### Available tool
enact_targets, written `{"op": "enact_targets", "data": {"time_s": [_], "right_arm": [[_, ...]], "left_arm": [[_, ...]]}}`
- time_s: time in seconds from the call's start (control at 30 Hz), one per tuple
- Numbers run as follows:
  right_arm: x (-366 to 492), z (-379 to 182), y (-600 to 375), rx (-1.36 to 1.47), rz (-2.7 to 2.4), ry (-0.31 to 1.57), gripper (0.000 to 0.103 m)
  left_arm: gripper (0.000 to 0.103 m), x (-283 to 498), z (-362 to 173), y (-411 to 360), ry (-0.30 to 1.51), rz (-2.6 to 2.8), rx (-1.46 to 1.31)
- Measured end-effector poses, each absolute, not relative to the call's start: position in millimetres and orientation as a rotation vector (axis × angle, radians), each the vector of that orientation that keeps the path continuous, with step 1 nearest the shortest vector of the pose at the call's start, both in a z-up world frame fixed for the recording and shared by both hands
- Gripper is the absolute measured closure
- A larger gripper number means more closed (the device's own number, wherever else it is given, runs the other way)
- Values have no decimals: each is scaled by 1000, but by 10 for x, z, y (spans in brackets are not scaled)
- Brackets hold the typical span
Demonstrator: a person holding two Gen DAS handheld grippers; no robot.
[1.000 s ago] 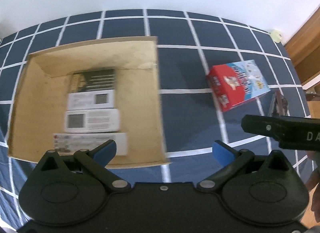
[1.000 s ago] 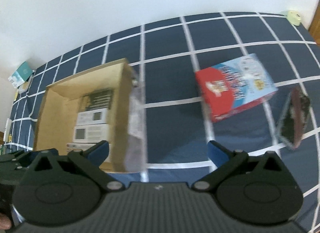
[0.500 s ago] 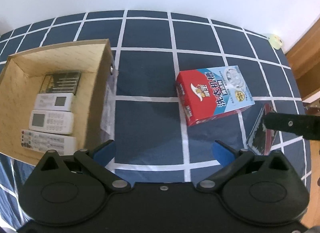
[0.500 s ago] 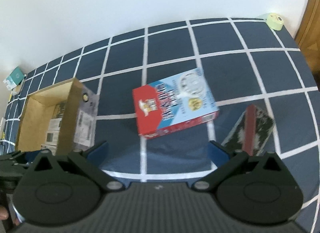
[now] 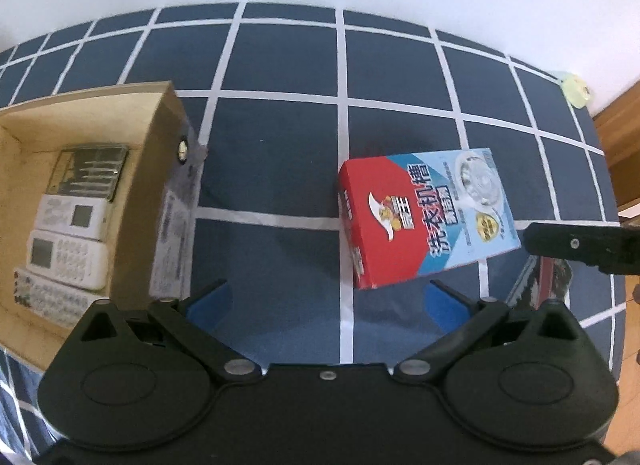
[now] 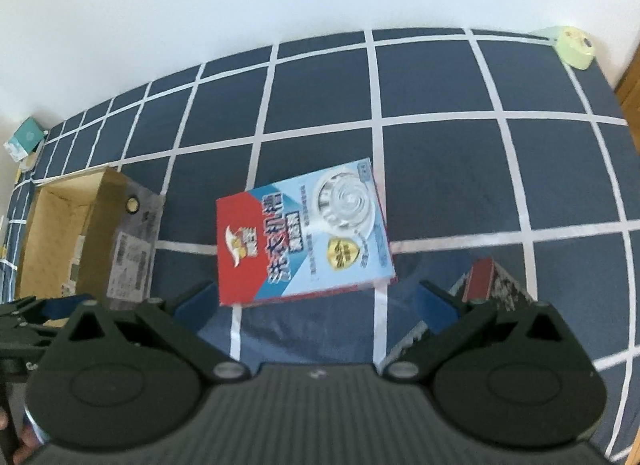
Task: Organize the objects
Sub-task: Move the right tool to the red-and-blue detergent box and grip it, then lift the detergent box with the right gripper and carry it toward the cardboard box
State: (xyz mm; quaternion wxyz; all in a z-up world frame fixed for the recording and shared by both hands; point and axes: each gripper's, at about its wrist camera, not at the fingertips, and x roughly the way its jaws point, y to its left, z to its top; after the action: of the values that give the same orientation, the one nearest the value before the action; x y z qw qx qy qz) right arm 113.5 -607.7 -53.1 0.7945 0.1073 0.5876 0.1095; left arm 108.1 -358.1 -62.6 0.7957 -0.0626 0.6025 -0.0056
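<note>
Progress partial: cardboard box already holds three remotes and a dark case; detergent box and patterned packet remain on the checked surface; both hand-held grippers, left and right, apart and empty.

Glossy printed carton, matt brown cardboard box, soft checked cloth cover, plastic remotes

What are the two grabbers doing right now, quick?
Left gripper: open, holding nothing.
Right gripper: open, holding nothing, close to the red and blue box.
</note>
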Motion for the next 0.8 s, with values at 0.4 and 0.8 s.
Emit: {"op": "enact_targets", "data": {"time_s": [0.4,0.8], "right_arm": [[1979,-1308,-6095,234,322,1399,0],[2256,-1697,-5962,237,433,1474,0]], "left_arm": [[0,1659,-1286,-3685,1402,-29,-246],[0,1829,-1647,-3782,1456,-89,-410]]}}
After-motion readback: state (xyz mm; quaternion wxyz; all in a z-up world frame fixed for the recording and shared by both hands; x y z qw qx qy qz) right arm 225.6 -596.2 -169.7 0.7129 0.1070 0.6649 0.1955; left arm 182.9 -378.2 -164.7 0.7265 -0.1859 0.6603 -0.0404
